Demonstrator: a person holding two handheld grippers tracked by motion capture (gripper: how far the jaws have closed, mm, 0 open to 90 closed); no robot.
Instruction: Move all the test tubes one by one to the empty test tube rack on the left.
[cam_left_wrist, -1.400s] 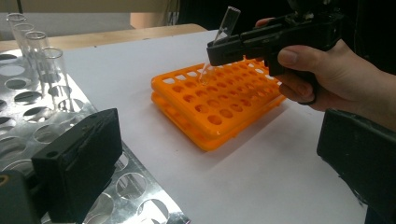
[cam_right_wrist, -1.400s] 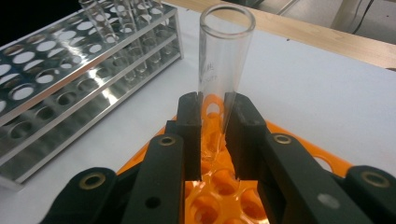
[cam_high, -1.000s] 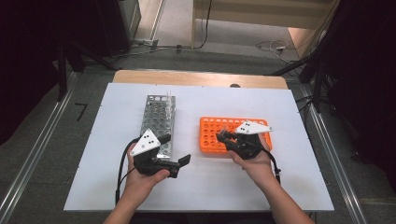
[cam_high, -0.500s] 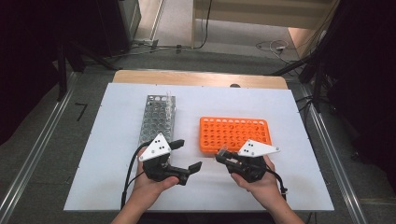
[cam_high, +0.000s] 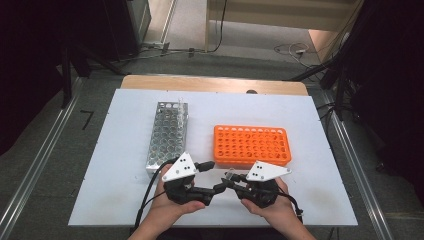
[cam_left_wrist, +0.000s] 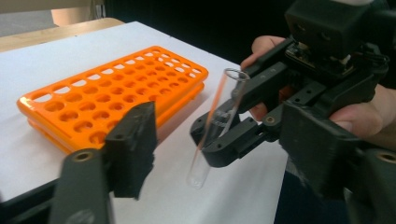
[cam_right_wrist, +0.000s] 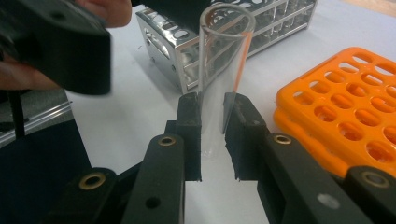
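Observation:
A clear glass test tube stands nearly upright, pinched between the jaws of my right gripper, which is shut on it. In the high view, my right gripper is near the table's front edge, tips pointing left. My left gripper faces it with jaws spread open. In the left gripper view, the test tube lies between the two jaws of my left gripper, touching neither. The orange tube rack sits behind the right hand, and the metal tube rack behind the left.
A white board covers the table, with its front edge just below both hands. A clear tube stands at the metal rack's far end. The floor beyond holds cables and dark stands.
Both grippers pulled back from the racks toward the front edge and came together. The right one carried the tube away from the orange rack; the left one's open jaws now flank it.

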